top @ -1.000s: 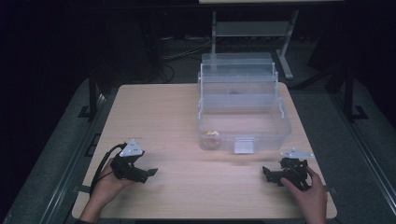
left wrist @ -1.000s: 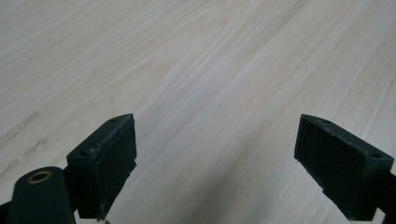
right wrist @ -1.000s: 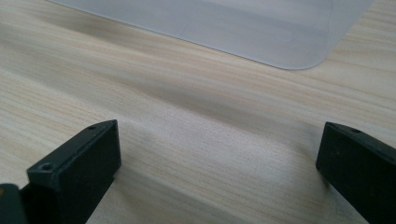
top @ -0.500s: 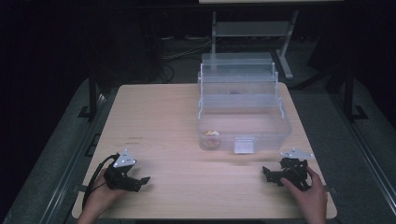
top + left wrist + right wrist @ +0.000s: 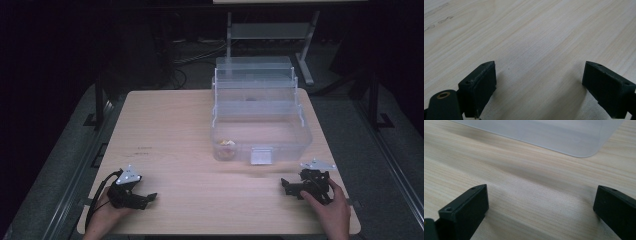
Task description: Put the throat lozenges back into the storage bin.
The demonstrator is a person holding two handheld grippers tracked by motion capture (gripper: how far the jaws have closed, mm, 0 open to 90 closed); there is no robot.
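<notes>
A clear plastic tiered box (image 5: 260,120) stands open on the right half of the wooden table (image 5: 170,130). A small yellowish item (image 5: 226,146) lies in its front left corner. My left gripper (image 5: 147,199) rests on the table near the front left edge, held by a hand, open with bare wood between its jaws (image 5: 539,82). My right gripper (image 5: 285,186) rests near the front right edge, just in front of the box, open and holding nothing (image 5: 541,205). The box's rounded bottom corner (image 5: 564,137) lies just beyond the right jaws.
A white latch tab (image 5: 260,155) sits on the box's front wall. Faint pen marks (image 5: 142,149) show on the table left of the box. A metal stand (image 5: 270,30) rises behind the table. Dark floor surrounds the table.
My left gripper has drawn back toward the table's front left edge. The right gripper has stayed in place.
</notes>
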